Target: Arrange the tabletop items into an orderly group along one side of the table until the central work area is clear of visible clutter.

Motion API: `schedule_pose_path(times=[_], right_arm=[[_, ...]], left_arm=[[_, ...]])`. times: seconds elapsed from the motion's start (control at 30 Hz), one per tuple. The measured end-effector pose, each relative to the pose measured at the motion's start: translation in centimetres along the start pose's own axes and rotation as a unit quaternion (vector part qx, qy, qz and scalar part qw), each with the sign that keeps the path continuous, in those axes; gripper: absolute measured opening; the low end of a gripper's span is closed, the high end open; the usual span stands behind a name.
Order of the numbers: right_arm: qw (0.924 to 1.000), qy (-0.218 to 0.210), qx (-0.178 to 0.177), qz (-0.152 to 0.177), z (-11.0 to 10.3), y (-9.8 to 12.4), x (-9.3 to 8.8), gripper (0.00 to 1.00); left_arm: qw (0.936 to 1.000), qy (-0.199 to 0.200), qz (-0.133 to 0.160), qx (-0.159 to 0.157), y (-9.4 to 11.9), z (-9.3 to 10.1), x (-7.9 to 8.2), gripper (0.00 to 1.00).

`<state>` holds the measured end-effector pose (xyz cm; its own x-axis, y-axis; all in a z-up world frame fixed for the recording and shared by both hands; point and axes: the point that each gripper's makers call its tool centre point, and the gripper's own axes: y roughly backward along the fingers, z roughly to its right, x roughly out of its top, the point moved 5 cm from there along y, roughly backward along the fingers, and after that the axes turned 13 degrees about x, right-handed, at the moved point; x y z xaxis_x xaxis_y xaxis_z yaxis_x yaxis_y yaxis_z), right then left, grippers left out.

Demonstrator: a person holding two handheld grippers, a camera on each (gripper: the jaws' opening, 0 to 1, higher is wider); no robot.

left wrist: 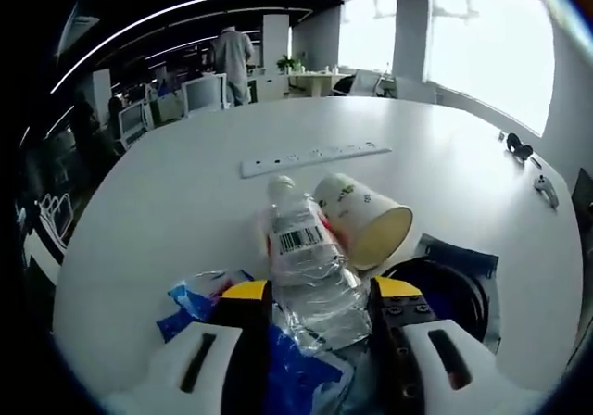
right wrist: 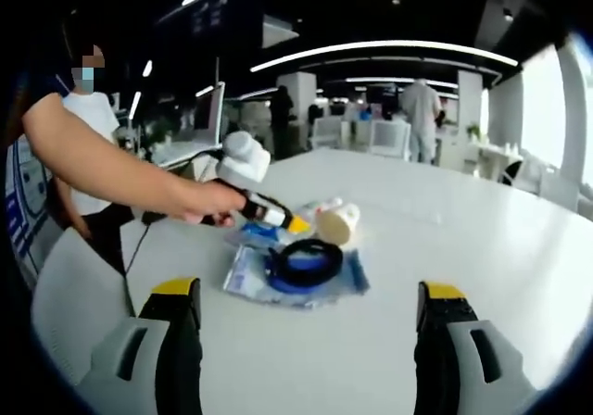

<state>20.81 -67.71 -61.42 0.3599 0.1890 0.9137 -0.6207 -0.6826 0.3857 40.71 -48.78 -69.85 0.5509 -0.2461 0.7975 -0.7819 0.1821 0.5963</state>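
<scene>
Office lights streak over a wide white table where clutter sits bunched near one edge. From here the risk is a chain knock: the clear water bottle lies on its side touching a tipped paper cup, so any sideways drag could roll the cup away across the table, judging by how they lean together. The thin plastic also looks ready to buckle or squirt free under a hard pinch. A blue wrapper lies under the jaws and may be swept along.

The left hand-held gripper has its yellow-tipped jaws on either side of the bottle's lower body, closed in against it — a grasp, by the look of it. A dark round band on a blue-printed packet lies just beside the bottle, and a white power strip sits farther back.

The right hand-held gripper hangs wide apart and empty above bare table — near the pile, touching nothing.
</scene>
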Motion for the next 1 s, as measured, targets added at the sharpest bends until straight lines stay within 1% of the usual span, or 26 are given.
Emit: schedule_pose_path(times=[0.07,0.2,0.3,0.4,0.47,0.77,1.0], right_arm=[[1.0000,-0.002,-0.002,0.000,0.1,0.2,-0.1,0.95],[1.0000,-0.007,-0.005,0.000,0.3,0.4,-0.2,0.95],[0.9999,-0.009,-0.006,0.001,0.4,0.4,-0.2,0.95],[0.9999,-0.009,-0.006,0.003,0.4,0.2,0.0,0.95],[0.9999,-0.010,-0.006,0.005,0.4,0.1,0.1,0.95],[1.0000,-0.007,0.000,0.007,0.5,-0.6,0.6,0.95],[0.9999,-0.008,0.001,0.010,0.9,-1.2,1.0,0.96]], left_arm=[[1.0000,-0.006,0.001,0.002,0.0,0.0,0.1,0.41],[1.0000,0.000,-0.004,0.003,0.0,-0.1,0.0,0.40],[0.9999,0.008,-0.015,-0.001,0.0,-0.4,-0.1,0.38],[0.9998,0.002,-0.019,-0.001,0.2,-0.7,-0.2,0.35],[0.9998,-0.007,-0.020,-0.002,0.2,-0.8,-0.3,0.35],[0.9995,-0.012,-0.028,-0.001,0.4,-0.9,-0.3,0.35],[0.9990,-0.025,-0.036,-0.004,1.1,-1.5,-0.9,0.35]])
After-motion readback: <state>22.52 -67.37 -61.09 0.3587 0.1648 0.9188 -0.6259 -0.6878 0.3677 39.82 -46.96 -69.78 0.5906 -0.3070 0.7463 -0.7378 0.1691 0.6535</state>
